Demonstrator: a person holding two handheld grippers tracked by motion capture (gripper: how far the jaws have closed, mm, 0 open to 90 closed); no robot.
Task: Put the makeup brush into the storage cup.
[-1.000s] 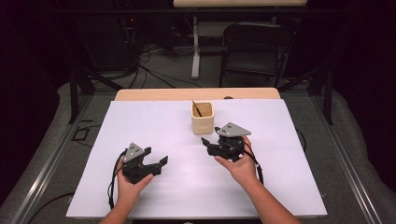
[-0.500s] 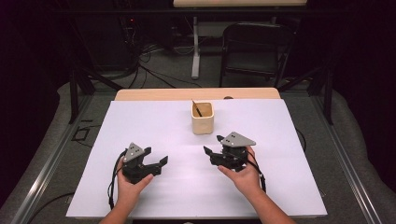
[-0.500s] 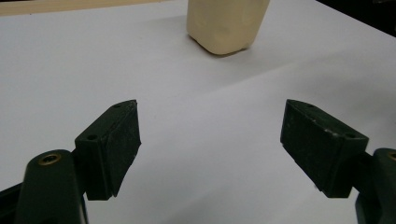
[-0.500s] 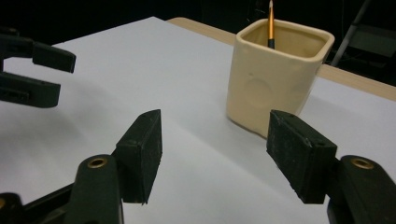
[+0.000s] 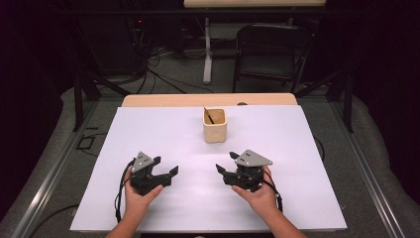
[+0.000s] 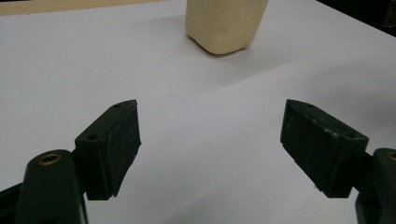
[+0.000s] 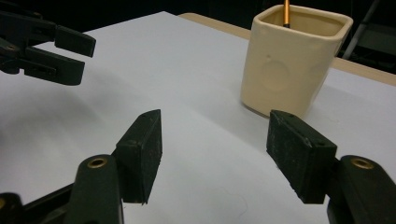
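Observation:
A cream square cup (image 5: 214, 128) stands at the middle of the white table (image 5: 277, 134), with an orange pencil (image 5: 209, 117) leaning inside it. My left gripper (image 5: 167, 167) rests low at the front left, its jaws open and empty, pointing toward the centre. My right gripper (image 5: 225, 163) sits at the front right, in front of the cup, also open with nothing between its pads. The left gripper view has its jaws (image 6: 211, 105) spread over bare table and the cup (image 6: 226, 23) far ahead. In the right gripper view the cup (image 7: 294, 60) and pencil (image 7: 286, 9) stand beyond the wide jaws (image 7: 215, 116).
The other hand's gripper (image 7: 56, 46) hangs at the upper left of the right gripper view. A wooden strip (image 5: 208, 100) edges the table's far side. Behind it are a dark folding chair (image 5: 270, 49), a table leg and floor cables.
My right gripper has drawn back from the cup toward the person and sunk a little. Its jaws stay equally wide. The left gripper has not moved.

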